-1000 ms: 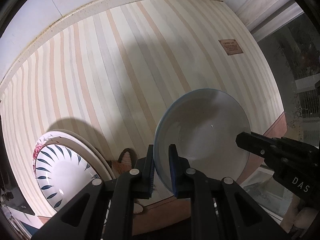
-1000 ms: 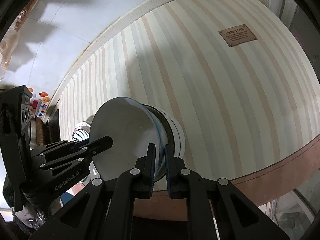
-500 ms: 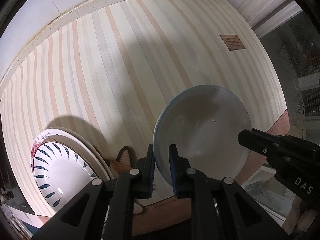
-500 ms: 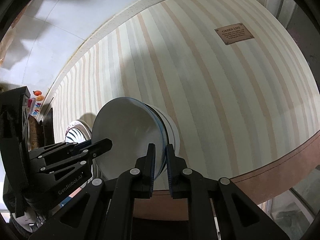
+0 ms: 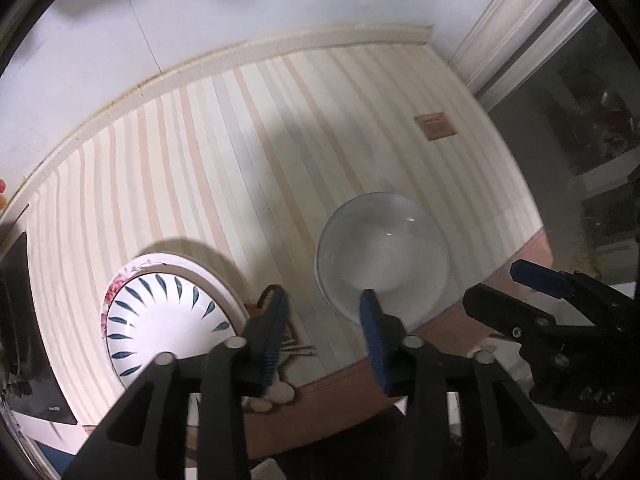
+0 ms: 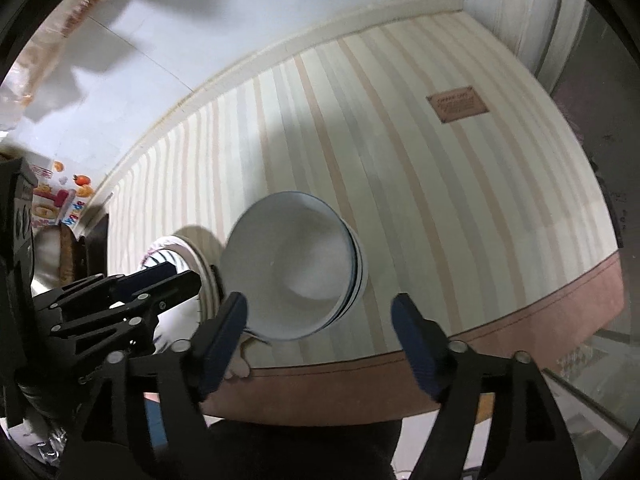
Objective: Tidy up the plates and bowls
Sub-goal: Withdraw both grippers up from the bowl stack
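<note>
Seen in the left wrist view: a left gripper point(image 5: 324, 308) of matte black plastic, built from flat angular link arms with triangular cut-outs. Fitted with round silver screws at the joints. Lined on the inner faces of both fingers with ribbed dark blue rubber pads point(image 5: 371, 336). Seen at the right edge of the same view: the right gripper point(image 5: 500, 284), also black, marked with faint pale letters, hard to read, on its body.

Seen in the right wrist view: the same black frame, silver screws and blue pads point(image 6: 412, 336) on the right gripper point(image 6: 320, 312). Marked with small pale lettering, too blurred to read, on the left gripper's body.
</note>
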Available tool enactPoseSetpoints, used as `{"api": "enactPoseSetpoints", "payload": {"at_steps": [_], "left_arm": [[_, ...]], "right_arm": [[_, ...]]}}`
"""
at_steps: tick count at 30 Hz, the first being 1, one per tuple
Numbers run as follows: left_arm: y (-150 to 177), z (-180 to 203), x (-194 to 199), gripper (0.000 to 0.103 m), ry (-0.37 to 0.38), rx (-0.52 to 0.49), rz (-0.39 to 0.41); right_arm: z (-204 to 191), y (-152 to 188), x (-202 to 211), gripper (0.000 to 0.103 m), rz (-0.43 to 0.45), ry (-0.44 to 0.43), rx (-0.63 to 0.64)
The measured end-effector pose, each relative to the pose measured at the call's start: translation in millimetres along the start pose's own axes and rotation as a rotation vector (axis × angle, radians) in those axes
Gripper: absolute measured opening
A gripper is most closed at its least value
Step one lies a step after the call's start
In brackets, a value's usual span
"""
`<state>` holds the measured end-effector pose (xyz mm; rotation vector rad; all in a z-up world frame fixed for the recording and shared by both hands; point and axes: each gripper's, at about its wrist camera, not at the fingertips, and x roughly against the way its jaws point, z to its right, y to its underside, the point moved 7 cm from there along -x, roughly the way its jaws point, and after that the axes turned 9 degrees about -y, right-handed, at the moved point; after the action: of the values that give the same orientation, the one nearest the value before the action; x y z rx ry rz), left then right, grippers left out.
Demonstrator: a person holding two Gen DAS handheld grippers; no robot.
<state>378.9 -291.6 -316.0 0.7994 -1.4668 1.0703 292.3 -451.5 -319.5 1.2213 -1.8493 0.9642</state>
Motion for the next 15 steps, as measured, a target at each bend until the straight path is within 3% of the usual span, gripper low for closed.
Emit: {"api": "enactPoseSetpoints", "payload": {"at_steps": [4,15], "left_arm": [[6.5,-1.7,31.5,0.082,0.026,-0.005,0.056],[29.5,-4.6,87.6,0.088,0.085,0.012,0.131]], "right_arm": [[-8.7,10.5,30.5,0.09,0.051,0.014,-0.005],[-46.3,41.8,107.7,0.097,0.187,0.075,0.065]]}}
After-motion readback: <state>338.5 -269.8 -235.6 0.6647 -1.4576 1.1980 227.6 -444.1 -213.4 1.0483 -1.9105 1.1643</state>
